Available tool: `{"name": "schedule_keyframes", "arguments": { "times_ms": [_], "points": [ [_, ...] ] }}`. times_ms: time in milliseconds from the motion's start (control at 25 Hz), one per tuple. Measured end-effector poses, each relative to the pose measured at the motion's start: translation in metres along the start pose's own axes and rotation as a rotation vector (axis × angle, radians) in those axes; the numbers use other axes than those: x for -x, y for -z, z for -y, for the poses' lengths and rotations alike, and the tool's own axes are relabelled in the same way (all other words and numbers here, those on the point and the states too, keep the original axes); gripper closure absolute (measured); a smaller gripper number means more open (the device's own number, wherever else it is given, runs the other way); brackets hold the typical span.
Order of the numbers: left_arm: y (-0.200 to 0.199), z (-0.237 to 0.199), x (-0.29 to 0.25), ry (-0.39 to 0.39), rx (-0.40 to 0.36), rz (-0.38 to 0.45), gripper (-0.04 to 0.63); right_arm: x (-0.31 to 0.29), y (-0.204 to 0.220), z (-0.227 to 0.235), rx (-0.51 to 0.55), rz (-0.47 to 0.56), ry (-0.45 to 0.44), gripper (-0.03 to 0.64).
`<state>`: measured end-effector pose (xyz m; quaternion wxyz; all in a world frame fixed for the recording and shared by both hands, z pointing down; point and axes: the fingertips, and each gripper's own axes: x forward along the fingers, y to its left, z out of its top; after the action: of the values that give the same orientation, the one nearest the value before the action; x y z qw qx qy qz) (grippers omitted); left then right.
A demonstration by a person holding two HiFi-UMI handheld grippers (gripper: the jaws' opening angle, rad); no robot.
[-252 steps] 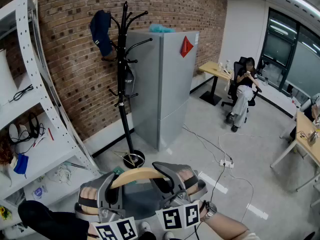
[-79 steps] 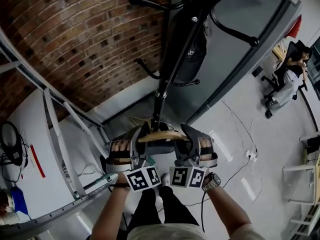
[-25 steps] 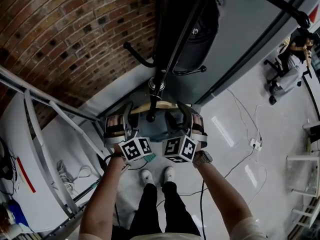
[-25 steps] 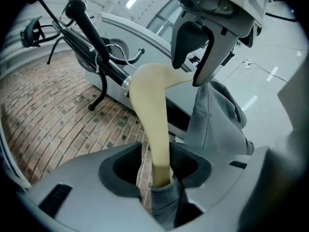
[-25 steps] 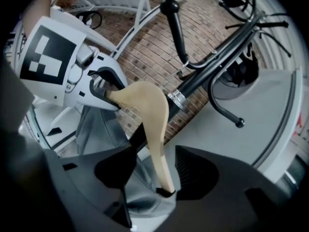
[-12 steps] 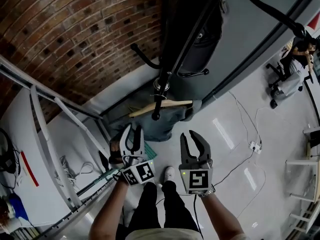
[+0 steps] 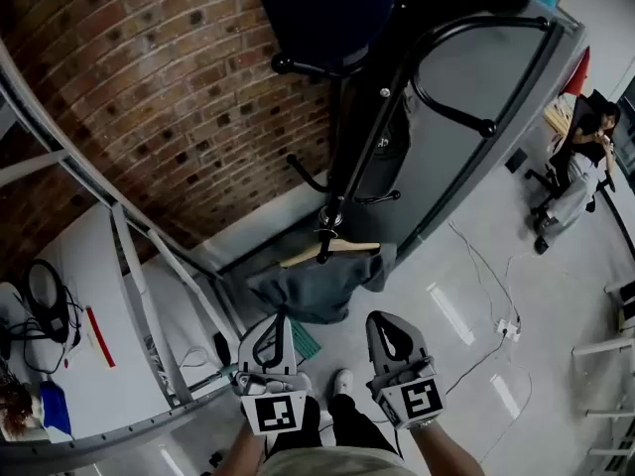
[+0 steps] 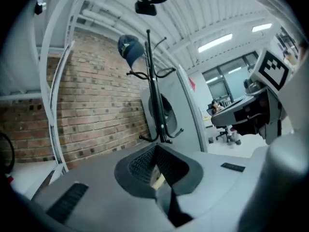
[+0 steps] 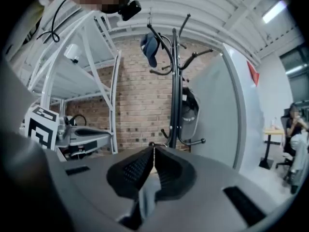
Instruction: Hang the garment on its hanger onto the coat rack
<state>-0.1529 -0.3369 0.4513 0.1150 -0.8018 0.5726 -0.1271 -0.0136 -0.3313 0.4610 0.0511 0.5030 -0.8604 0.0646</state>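
The wooden hanger (image 7: 332, 251) with the grey garment (image 7: 316, 284) hangs from a low hook of the black coat rack (image 7: 365, 137), free of both grippers. My left gripper (image 7: 280, 318) and right gripper (image 7: 381, 316) are side by side below it, near the bottom of the head view, well apart from the garment. Both have just been closing and are now shut with nothing between the jaws. In the left gripper view the shut left gripper (image 8: 157, 150) points at the coat rack (image 8: 153, 91). The right gripper (image 9: 153, 151) also faces the coat rack (image 9: 174, 81).
A dark blue cap (image 7: 327, 8) and a dark bag (image 7: 382, 157) hang higher on the rack. A grey cabinet (image 7: 496, 137) stands right behind it, against the brick wall (image 7: 179, 97). White shelving (image 7: 129, 266) is at the left. A seated person (image 7: 580, 157) is far right; a power strip (image 7: 501, 327) lies on the floor.
A second ago both grippers held the hanger at the rack. They let go, drew back and lower in the head view, then shut empty. The hanger stays on the hook.
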Motion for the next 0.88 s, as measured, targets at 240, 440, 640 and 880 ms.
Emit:
{"name": "schedule_keyframes", "arguments": {
  "times_ms": [240,440,640,880],
  "points": [
    [-0.062,-0.023,0.03,-0.024,0.228,0.039,0.592,0.036,-0.084,-0.039,0.045,0.142,-0.099,0.591],
    [-0.098,-0.002,0.05,0.095,0.205,0.094,0.592,0.055,-0.116,-0.06,0.11,0.201,-0.134,0.589],
    [-0.107,0.01,0.063,0.128,0.248,0.117,0.592,0.065,-0.134,-0.073,0.141,0.24,-0.16,0.591],
    [-0.115,0.018,0.075,0.165,0.279,0.122,0.592,0.076,-0.14,-0.087,0.176,0.265,-0.17,0.591]
  ]
}}
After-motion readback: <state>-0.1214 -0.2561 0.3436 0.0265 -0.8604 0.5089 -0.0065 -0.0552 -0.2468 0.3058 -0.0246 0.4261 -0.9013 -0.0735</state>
